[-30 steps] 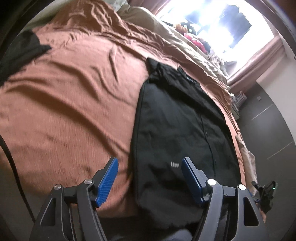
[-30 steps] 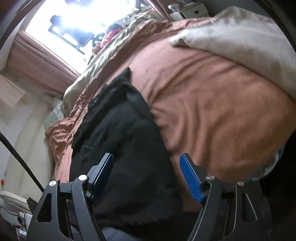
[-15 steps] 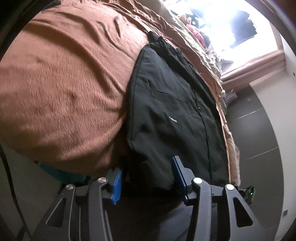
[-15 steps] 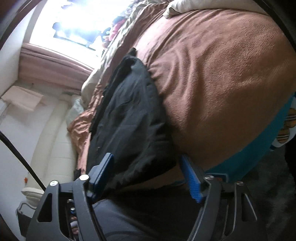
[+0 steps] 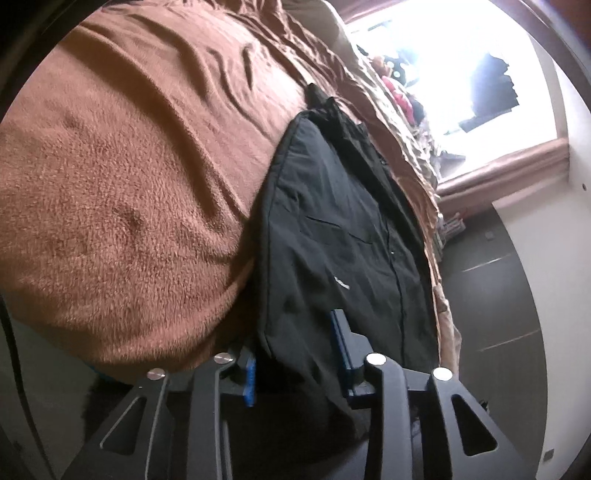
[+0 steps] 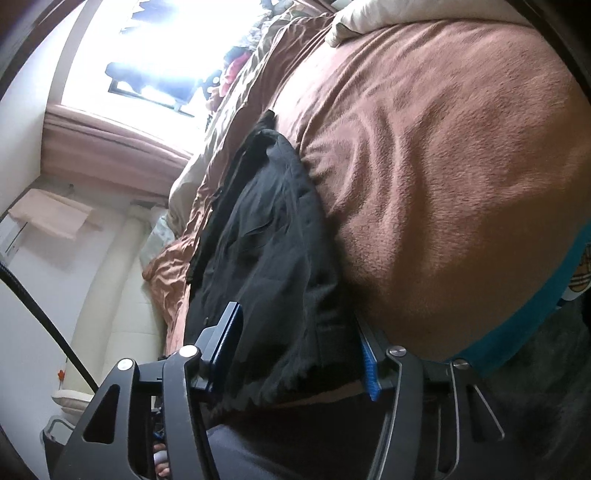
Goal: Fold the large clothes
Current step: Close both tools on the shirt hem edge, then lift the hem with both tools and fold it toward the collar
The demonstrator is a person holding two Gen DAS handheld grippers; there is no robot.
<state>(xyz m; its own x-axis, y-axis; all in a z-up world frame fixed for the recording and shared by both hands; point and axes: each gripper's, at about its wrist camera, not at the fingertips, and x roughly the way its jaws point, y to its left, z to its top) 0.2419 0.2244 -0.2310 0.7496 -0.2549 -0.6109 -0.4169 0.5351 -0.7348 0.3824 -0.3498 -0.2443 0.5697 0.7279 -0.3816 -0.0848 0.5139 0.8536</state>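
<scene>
A black jacket (image 5: 332,221) lies flat along the brown fleece blanket (image 5: 129,166) on a bed, its near hem hanging over the bed's edge. My left gripper (image 5: 295,358) straddles the hem's left corner. Its jaws are closing, with the fabric between the blue pads (image 5: 341,339). In the right wrist view the same jacket (image 6: 266,240) runs away from me. My right gripper (image 6: 299,350) straddles the frayed right corner of the hem, and its jaws are closing too, wider apart, with cloth between them.
A bright window (image 5: 461,74) with a pink curtain is beyond the bed, and clutter lies near the far end. A cream pillow (image 6: 369,14) sits at the top right. A teal sheet (image 6: 517,332) shows under the blanket (image 6: 443,147). A black cable (image 6: 37,314) crosses on the left.
Both grippers have sunk to the bed's near edge and onto the jacket's hem. Their jaws have narrowed around the two hem corners, the left more than the right.
</scene>
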